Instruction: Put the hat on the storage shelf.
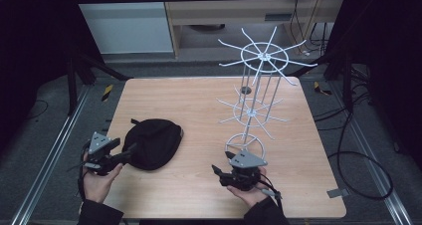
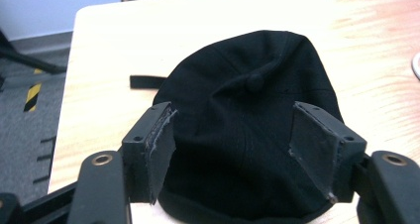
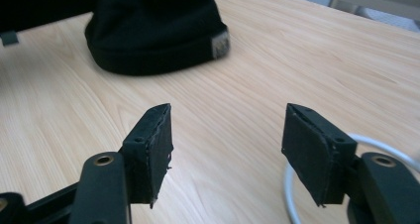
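Black cap (image 2: pixel 252 115) between spread left gripper (image 2: pixel 233 149) jaws

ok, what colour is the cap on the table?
Black all over. The cap shows best in the left gripper view, with a small grey tag on its edge in the right gripper view.

High view downward, gripper views low, sharing cap (image 1: pixel 152 143)

table (image 1: pixel 199 100): pale wood-grain top, smooth, faint sheen
cap (image 2: pixel 247 115): black woven cloth, matt, creased, with a cloth-covered button on top
rack (image 1: pixel 259 80): thin white-coated metal wire, smooth
left gripper (image 2: pixel 233 149): black matt plastic, rough dark pads frayed at the edges
right gripper (image 3: pixel 228 149): same black plastic, brass-looking rivets
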`<action>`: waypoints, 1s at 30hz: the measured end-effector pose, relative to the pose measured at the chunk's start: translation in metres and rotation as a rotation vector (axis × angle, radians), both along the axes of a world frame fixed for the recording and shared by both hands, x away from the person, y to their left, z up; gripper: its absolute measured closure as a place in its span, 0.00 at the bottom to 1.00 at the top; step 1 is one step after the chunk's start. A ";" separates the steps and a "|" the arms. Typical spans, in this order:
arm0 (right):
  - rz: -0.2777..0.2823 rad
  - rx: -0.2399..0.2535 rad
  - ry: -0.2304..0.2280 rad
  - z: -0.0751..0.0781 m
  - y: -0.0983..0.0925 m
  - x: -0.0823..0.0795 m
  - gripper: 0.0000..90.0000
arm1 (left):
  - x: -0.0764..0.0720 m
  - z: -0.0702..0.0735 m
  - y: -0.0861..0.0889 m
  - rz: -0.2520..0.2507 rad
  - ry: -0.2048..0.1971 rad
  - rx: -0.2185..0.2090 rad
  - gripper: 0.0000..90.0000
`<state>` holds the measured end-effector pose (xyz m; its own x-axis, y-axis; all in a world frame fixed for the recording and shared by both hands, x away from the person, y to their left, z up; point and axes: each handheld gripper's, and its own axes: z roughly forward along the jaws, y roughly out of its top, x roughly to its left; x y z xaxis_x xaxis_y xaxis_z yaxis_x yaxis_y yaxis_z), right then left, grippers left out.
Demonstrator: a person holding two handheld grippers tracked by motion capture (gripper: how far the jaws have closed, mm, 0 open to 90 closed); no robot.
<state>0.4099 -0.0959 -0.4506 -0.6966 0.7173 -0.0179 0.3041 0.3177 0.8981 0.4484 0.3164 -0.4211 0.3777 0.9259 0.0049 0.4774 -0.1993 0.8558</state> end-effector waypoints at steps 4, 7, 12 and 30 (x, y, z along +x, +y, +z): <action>-0.054 -0.010 0.002 -0.008 -0.038 -0.013 0.41 | 0.016 0.001 -0.009 -0.039 0.016 0.044 0.39; -0.086 -0.011 0.010 -0.010 -0.054 -0.015 0.41 | 0.024 0.000 -0.014 -0.053 0.017 0.075 0.39; -0.156 -0.018 0.011 -0.013 -0.083 -0.015 0.41 | 0.040 -0.002 -0.024 -0.082 0.040 0.128 0.41; -0.323 -0.009 0.048 -0.022 -0.145 -0.002 0.41 | 0.064 -0.020 -0.033 -0.147 0.138 0.184 0.49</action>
